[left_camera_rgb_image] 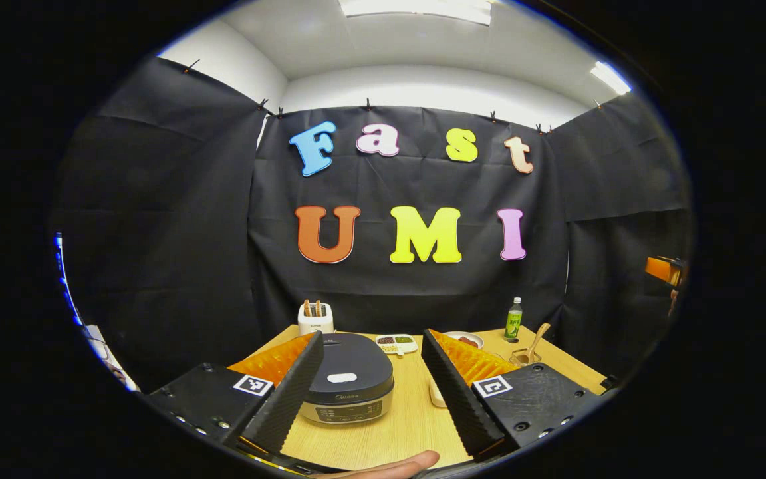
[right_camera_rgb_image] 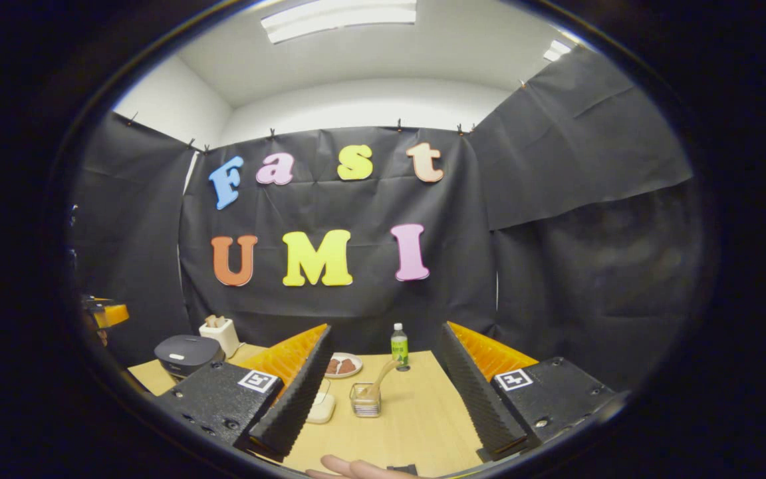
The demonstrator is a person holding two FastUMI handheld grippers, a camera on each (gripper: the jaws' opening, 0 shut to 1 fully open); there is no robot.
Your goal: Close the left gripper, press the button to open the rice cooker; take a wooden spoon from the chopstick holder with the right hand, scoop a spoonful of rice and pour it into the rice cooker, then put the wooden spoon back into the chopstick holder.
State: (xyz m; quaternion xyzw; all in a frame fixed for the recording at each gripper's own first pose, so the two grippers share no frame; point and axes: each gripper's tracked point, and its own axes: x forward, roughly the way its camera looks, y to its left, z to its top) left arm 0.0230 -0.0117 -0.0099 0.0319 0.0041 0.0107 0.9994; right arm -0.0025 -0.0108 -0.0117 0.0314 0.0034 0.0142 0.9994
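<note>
Both claws were released; the left claw (left_camera_rgb_image: 373, 392) should clench, then press the rice cooker (left_camera_rgb_image: 348, 386) button (left_camera_rgb_image: 342, 378) at lower center.

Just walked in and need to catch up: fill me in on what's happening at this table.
A person holds a gripper in each hand above a wooden table. The left gripper is open, aimed at the rice cooker, whose lid is down. The right gripper is open too, facing the chopstick holder with the wooden spoon leaning in it. Neither gripper touches anything; a green bottle stands farther back.
</note>
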